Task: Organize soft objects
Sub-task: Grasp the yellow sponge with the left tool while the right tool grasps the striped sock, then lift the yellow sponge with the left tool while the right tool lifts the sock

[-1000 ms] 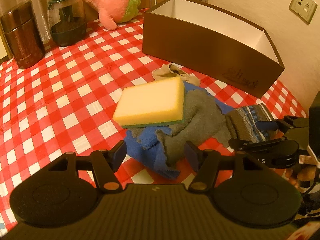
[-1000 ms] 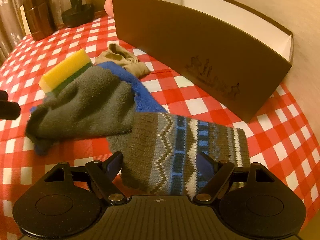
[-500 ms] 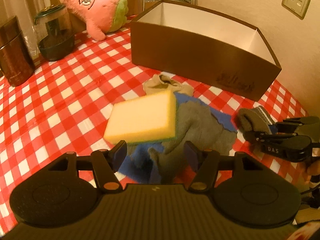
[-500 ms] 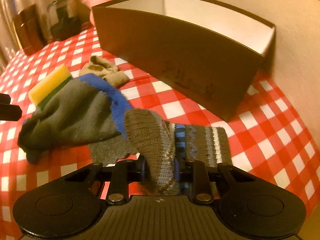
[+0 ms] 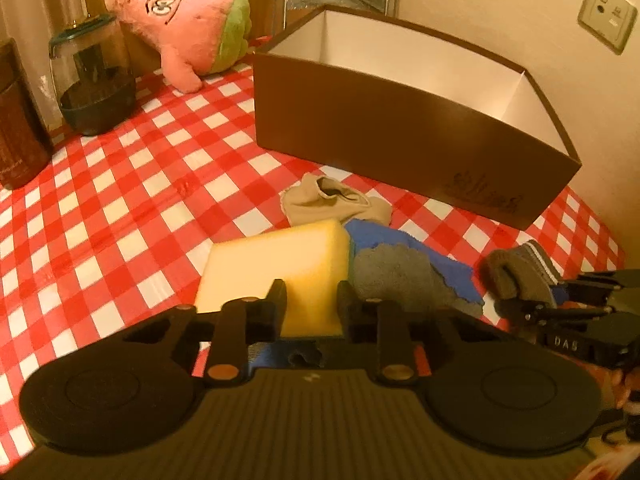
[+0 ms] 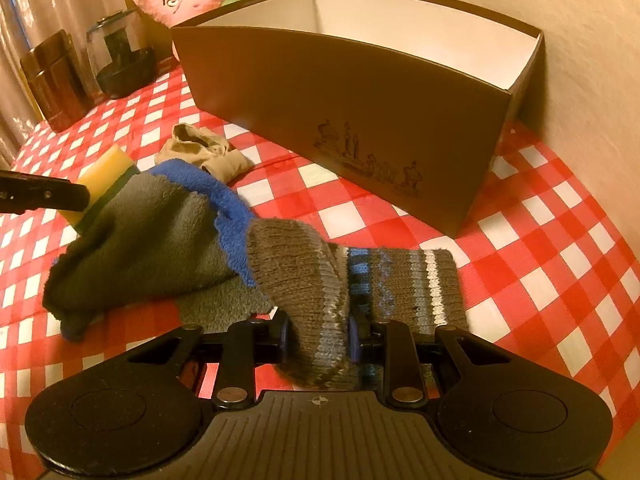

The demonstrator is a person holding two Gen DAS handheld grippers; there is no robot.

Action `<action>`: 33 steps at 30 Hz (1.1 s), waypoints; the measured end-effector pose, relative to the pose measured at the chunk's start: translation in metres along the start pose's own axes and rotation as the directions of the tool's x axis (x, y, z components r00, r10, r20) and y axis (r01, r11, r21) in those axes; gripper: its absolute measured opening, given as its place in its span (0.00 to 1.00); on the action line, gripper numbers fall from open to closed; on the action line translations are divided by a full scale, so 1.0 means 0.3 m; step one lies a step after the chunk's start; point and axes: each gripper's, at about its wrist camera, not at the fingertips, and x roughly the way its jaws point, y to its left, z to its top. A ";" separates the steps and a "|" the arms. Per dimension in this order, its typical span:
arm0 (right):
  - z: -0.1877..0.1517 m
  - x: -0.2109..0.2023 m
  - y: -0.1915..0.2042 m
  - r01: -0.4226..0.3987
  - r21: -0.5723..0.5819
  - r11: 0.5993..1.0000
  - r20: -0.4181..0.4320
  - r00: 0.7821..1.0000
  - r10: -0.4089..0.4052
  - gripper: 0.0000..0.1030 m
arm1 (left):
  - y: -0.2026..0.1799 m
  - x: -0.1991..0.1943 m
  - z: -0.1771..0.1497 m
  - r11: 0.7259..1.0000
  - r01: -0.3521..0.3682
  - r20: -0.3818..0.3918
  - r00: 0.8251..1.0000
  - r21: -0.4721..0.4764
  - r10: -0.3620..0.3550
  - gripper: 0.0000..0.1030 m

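Note:
My left gripper (image 5: 310,300) is shut on a yellow sponge (image 5: 280,268) with a green underside and holds it over a grey and blue fleece cloth (image 5: 404,276). My right gripper (image 6: 318,336) is shut on a grey and blue patterned knit sock (image 6: 320,280), whose far end (image 6: 416,284) rests on the table. The sock also shows in the left wrist view (image 5: 520,276). A beige sock (image 5: 332,200) lies in front of the open brown box (image 5: 400,136), which looks empty. The cloth (image 6: 152,240), sponge (image 6: 106,176) and box (image 6: 360,92) show in the right wrist view too.
A pink star plush toy (image 5: 188,32) leans at the back. A glass jar with a dark base (image 5: 94,80) and a brown canister (image 5: 16,120) stand at the back left. The table has a red and white checked cover (image 5: 120,200). A wall with a socket (image 5: 606,16) is behind the box.
My left gripper has closed on the sponge and lifted it. My right gripper has closed on the knit sock and raised its near end off the table.

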 end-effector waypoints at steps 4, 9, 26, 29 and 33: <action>0.004 0.001 0.001 -0.001 -0.001 1.000 -0.002 1.000 0.001 0.26 | 0.049 -0.044 -0.013 0.999 -0.036 0.024 0.999 0.014 0.036 0.16; 0.008 0.004 0.008 0.004 -0.013 1.000 -0.005 1.000 -0.004 0.26 | 0.145 -0.101 -0.041 0.996 -0.093 0.026 0.995 -0.017 0.093 0.14; 0.010 0.006 0.014 0.008 -0.030 1.000 -0.013 1.000 -0.008 0.27 | 0.253 -0.229 -0.304 0.992 -0.112 -0.142 0.985 -0.061 0.102 0.15; 0.010 0.005 0.015 0.008 -0.030 1.000 -0.014 1.000 -0.008 0.27 | 0.296 -0.249 -0.318 0.984 -0.096 -0.150 0.986 -0.151 0.074 0.27; 0.009 0.005 0.015 0.006 -0.030 1.000 -0.014 1.000 -0.006 0.27 | 0.334 -0.263 -0.298 0.957 -0.070 -0.125 0.991 -0.282 0.036 0.46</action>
